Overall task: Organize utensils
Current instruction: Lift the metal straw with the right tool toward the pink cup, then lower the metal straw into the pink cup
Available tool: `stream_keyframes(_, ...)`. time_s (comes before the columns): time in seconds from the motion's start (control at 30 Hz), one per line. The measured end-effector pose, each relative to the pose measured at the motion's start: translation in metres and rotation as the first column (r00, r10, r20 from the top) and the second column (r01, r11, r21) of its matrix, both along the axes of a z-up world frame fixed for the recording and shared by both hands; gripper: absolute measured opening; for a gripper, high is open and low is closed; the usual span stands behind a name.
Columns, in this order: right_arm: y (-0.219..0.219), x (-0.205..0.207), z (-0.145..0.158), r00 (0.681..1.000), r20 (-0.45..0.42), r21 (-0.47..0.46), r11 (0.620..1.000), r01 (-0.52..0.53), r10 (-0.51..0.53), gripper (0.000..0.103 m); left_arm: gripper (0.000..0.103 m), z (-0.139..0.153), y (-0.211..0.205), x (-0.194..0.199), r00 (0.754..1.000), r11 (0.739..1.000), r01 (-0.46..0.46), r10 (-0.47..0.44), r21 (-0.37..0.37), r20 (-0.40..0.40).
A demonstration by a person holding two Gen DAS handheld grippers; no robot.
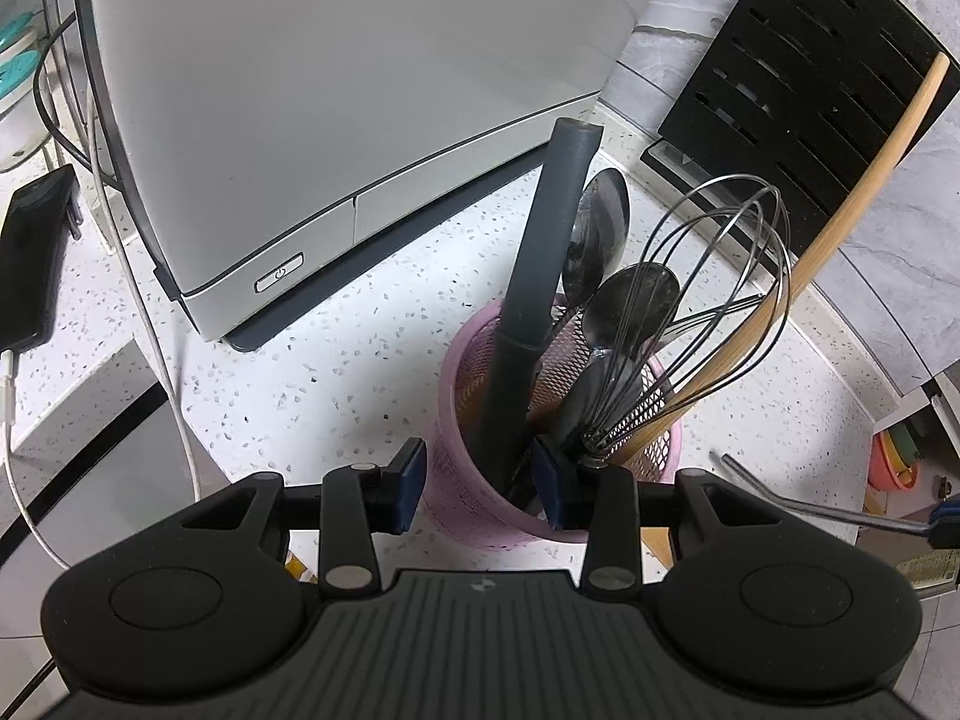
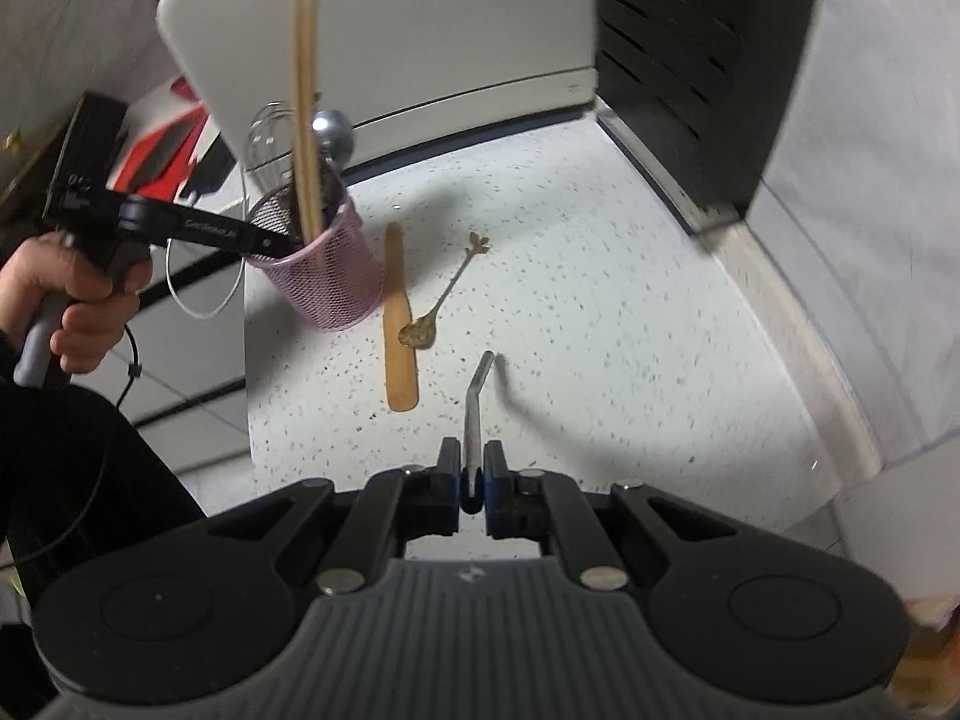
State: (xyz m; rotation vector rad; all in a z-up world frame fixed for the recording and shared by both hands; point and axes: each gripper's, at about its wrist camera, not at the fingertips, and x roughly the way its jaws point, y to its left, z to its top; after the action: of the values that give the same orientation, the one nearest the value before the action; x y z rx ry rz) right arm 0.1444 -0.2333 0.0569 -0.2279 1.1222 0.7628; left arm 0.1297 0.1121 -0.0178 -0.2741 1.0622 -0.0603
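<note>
Countertop: right gripper (image 2: 474, 480) clamping straw (image 2: 477, 396)

Both grippers are built in black plastic: the right gripper (image 2: 474, 483) with blue-padded fingers (image 2: 491, 480) and silver screws (image 2: 603, 577); a dark sleeve (image 2: 78, 456) is worn.

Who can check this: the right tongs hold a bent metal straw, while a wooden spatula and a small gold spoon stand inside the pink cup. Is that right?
Not quite. The right wrist view shows the wooden spatula and the small gold spoon lying flat on the counter beside the pink cup, not standing inside it. The right tongs do hold the bent metal straw.
</note>
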Motion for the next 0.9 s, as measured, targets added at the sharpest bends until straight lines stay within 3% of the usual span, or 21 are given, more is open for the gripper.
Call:
stream_keyframes(0.4, 0.051, -0.019, 0.066, 0.983, 0.091, -0.147, 0.979, -0.143, 0.158, 0.003, 0.045, 0.000, 0.001, -0.001, 1.000, 1.000, 0.000, 0.000, -0.012, -0.001)
stream_keyframes(0.67, 0.080, -0.048, 0.126, 0.954, 0.151, -0.132, 0.962, -0.240, 0.259, 0.004, 0.042, 0.001, 0.000, -0.001, 1.000, 1.000, -0.005, 0.004, -0.013, -0.005)
stream_keyframes(0.9, 0.113, -0.042, 0.117, 0.940, 0.136, -0.141, 0.945, -0.294, 0.313, 0.004, 0.042, 0.004, 0.010, -0.005, 1.000, 0.999, -0.020, 0.021, -0.036, 0.006)
